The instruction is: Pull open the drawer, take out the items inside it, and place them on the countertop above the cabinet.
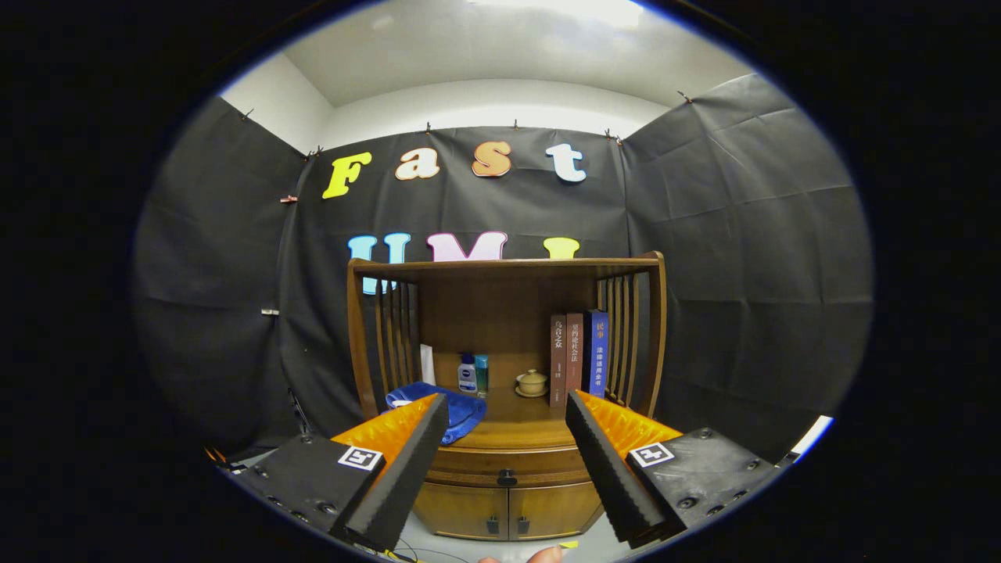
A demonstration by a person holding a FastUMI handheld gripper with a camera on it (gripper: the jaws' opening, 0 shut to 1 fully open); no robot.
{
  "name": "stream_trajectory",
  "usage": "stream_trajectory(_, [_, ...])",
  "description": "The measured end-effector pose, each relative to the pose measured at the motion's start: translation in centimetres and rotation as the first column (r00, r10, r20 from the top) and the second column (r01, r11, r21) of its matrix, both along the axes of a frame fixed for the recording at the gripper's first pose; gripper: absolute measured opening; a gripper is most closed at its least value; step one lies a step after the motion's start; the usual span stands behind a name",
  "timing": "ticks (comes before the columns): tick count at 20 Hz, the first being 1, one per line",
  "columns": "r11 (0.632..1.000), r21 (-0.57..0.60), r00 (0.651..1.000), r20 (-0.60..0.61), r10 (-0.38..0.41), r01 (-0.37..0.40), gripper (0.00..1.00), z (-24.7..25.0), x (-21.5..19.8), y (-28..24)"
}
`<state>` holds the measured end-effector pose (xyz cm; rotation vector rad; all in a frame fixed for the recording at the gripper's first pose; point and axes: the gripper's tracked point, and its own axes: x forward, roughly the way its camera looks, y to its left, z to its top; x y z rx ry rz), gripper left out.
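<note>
A small wooden cabinet [508,477] stands ahead of me against the booth wall. Its drawer [507,463] is closed, with a dark knob [507,477] at its middle, just below the countertop [512,422]. My gripper [507,407] is open, its two fingers spread wide with nothing between them. The knob sits beyond and below the gap between the fingers, some way off. What lies in the drawer is hidden.
On the countertop lie a blue cloth [457,410] at the left, two small bottles [473,374], a small lidded teacup [532,383] and three upright books [579,356] at the right. Slatted side rails and a top shelf [504,266] enclose it. Two small doors [508,512] sit under the drawer.
</note>
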<state>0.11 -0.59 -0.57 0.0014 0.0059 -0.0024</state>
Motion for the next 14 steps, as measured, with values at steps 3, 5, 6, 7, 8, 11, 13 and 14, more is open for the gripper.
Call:
stream_trajectory(3, [1.0,0.01,1.0,0.007,-0.005,0.005,0.99,-0.2,0.3,-0.3])
stream_trajectory(5, [1.0,0.004,1.0,0.007,-0.012,0.012,0.99,-0.6,0.9,-0.6])
stream_trajectory(6, [1.0,0.001,1.0,0.01,-0.02,0.02,0.99,-0.9,1.3,-0.9])
stream_trajectory(7, [1.0,0.001,1.0,0.018,-0.023,0.023,0.99,-1.2,1.8,-1.1])
stream_trajectory(8, [1.0,0.004,0.999,0.022,-0.025,0.025,0.99,-1.7,2.5,-1.1])
stream_trajectory(11, [1.0,0.011,1.0,0.025,-0.012,0.012,0.99,-4.6,4.9,-0.4])
stream_trajectory(13, [1.0,0.004,1.0,0.014,-0.008,0.008,0.99,-7.4,6.7,0.0])
stream_trajectory(14, [1.0,-0.004,1.0,0.014,-0.012,0.012,0.99,-9.1,7.7,-0.1])
